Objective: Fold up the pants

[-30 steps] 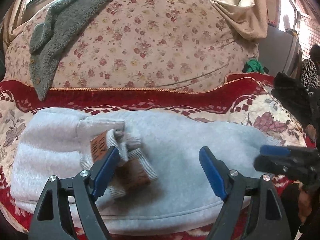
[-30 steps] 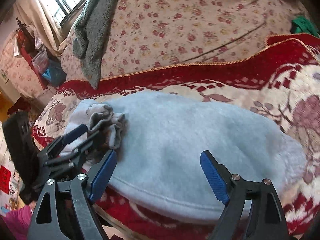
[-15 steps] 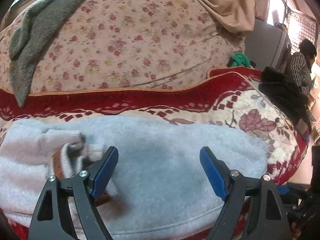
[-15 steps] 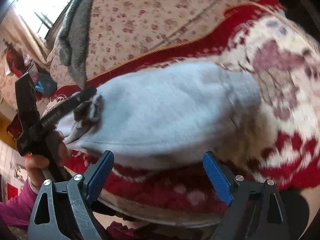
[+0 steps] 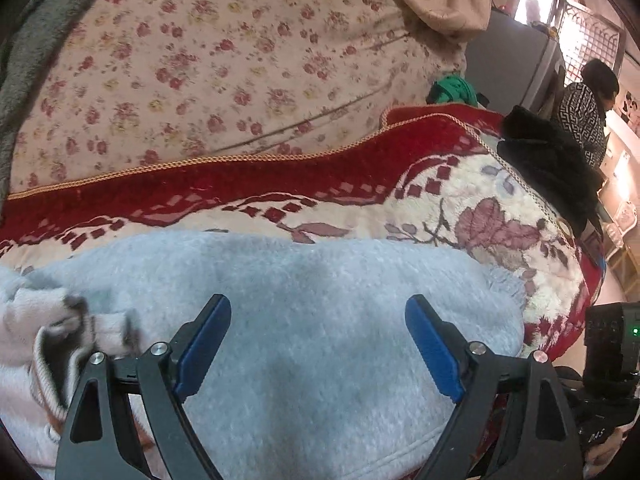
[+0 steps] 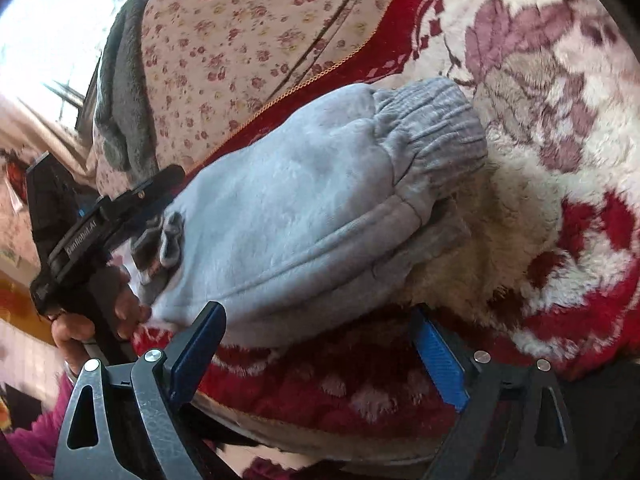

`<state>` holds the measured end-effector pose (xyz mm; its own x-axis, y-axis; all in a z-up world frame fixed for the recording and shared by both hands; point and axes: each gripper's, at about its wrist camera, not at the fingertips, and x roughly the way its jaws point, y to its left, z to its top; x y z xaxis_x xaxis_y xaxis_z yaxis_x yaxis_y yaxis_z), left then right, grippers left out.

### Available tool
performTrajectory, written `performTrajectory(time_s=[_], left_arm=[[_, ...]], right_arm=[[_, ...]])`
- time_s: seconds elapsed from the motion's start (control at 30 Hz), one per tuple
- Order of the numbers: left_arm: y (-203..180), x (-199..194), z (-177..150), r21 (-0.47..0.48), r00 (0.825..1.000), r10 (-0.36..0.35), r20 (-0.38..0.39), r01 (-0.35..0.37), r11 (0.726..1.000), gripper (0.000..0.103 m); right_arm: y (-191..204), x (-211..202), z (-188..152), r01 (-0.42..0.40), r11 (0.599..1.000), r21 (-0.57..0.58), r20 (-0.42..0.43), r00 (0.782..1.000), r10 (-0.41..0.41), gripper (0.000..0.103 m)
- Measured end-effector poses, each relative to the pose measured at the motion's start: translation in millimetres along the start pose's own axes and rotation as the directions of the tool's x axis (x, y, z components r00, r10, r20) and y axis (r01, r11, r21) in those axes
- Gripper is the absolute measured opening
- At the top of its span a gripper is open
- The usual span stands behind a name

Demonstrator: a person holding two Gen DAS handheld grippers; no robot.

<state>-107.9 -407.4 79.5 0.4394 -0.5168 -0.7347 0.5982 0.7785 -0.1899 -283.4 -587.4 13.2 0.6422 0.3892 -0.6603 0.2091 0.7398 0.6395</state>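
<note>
Your left tool (image 5: 318, 346) is hovering over the folded grey pants (image 5: 304, 320), its blue pads having just been spreading, standing wide apart with only fleece beneath them and nothing pinched. The pants are lying on the red and cream blanket (image 5: 460, 208) covering the bed, with the ribbed cuffs (image 5: 60, 340) bunched at the left end. Your right tool (image 6: 316, 354) is sitting low at the near edge of the blanket, its pads also having just been widening, gripping nothing, with the ribbed waistband (image 6: 432, 128) lying beyond them. A person (image 5: 588, 112) is standing far right.
</note>
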Motion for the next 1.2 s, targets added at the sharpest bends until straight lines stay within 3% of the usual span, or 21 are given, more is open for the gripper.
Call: performTrajectory(time_s=[0.3, 0.43, 0.5, 0.67, 0.93, 1.03, 1.13, 1.2], left_arm=[[-6, 34, 25, 0.054, 0.996, -0.053, -0.066, 0.057, 0.997, 0.088], [-14, 54, 39, 0.112, 0.991, -0.071, -0.11, 0.083, 0.99, 0.088], [-18, 64, 45, 0.128, 0.986, -0.087, -0.139, 0.105, 0.986, 0.088], [-30, 93, 57, 0.195, 0.957, -0.147, -0.248, 0.198, 0.961, 0.088], [-44, 125, 60, 0.287, 0.887, -0.213, -0.41, 0.347, 0.893, 0.092], [-45, 135, 59, 0.306, 0.875, -0.21, -0.436, 0.363, 0.88, 0.095], [-50, 148, 55, 0.295, 0.845, -0.221, -0.487, 0.397, 0.869, 0.095], [-52, 155, 53, 0.303, 0.835, -0.218, -0.505, 0.408, 0.861, 0.095]], right_arm=[[-9, 16, 10, -0.069, 0.996, 0.06, 0.074, 0.995, 0.065, 0.096], [-11, 20, 10, -0.061, 0.998, 0.035, 0.082, 0.995, 0.058, 0.074], [-15, 21, 10, -0.078, 0.996, 0.037, 0.088, 0.993, 0.075, 0.071], [-19, 23, 11, -0.103, 0.994, 0.043, 0.094, 0.991, 0.099, 0.072], [-13, 25, 11, -0.102, 0.995, -0.001, 0.091, 0.991, 0.101, 0.078], [-11, 26, 12, -0.096, 0.995, -0.015, 0.085, 0.992, 0.096, 0.076], [-8, 28, 15, -0.087, 0.996, -0.035, 0.084, 0.992, 0.09, 0.068], [-9, 30, 17, -0.097, 0.995, -0.03, 0.079, 0.992, 0.099, 0.066]])
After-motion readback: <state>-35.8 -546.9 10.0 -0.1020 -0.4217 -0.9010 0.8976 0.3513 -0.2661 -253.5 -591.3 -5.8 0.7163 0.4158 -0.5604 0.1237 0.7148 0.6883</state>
